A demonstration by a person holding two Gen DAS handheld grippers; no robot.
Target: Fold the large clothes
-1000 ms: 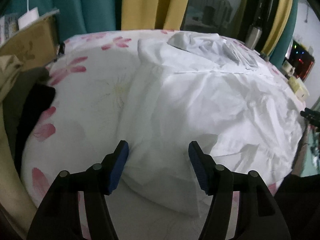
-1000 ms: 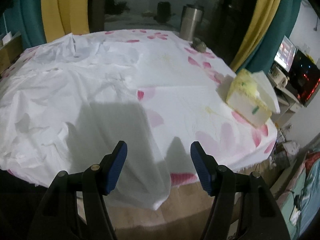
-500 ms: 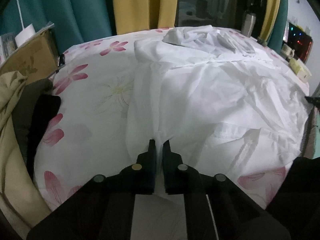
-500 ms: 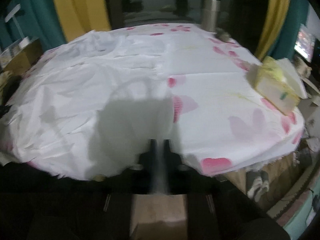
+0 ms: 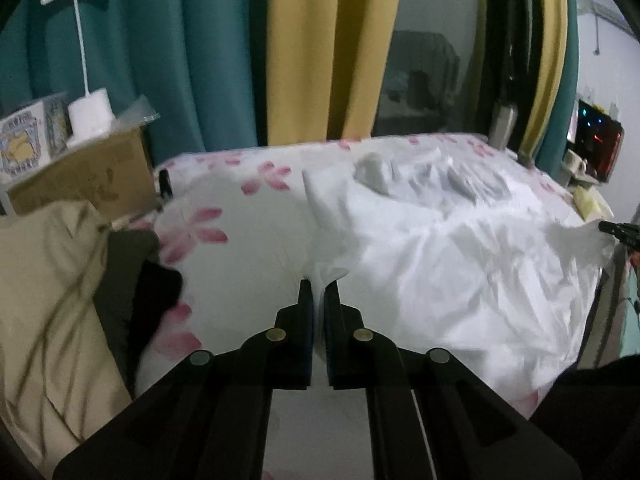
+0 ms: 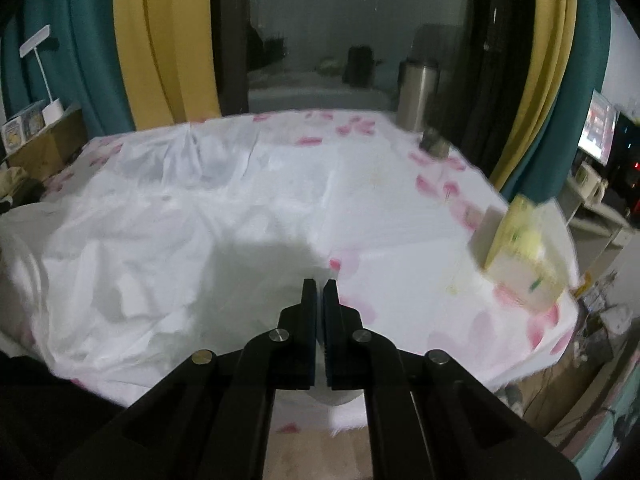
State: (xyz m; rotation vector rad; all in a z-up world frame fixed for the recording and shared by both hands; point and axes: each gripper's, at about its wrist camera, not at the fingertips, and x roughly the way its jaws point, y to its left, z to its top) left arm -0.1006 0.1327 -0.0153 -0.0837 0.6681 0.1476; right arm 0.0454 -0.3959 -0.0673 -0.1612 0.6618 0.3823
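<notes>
A large white garment [image 5: 460, 248] lies spread and wrinkled over a table with a white cloth printed with pink flowers [image 5: 224, 216]. My left gripper [image 5: 319, 286] is shut on the near left edge of the garment and lifts it off the table. In the right wrist view the same white garment [image 6: 168, 232] covers the left half of the table. My right gripper [image 6: 319, 286] is shut on its near right edge. The tip of the right gripper shows at the far right of the left wrist view [image 5: 620, 230].
A cardboard box [image 5: 84, 176] with a white lamp [image 5: 88, 116] stands at the left, beside beige and dark clothes [image 5: 48, 300]. A yellow tissue box [image 6: 520, 256] sits on the table's right side. A steel flask [image 6: 416, 94] stands at the far edge. Curtains hang behind.
Both grippers closed from wide open onto the garment's near edge and have since risen, lifting the fabric. Both views now look more level across the table.
</notes>
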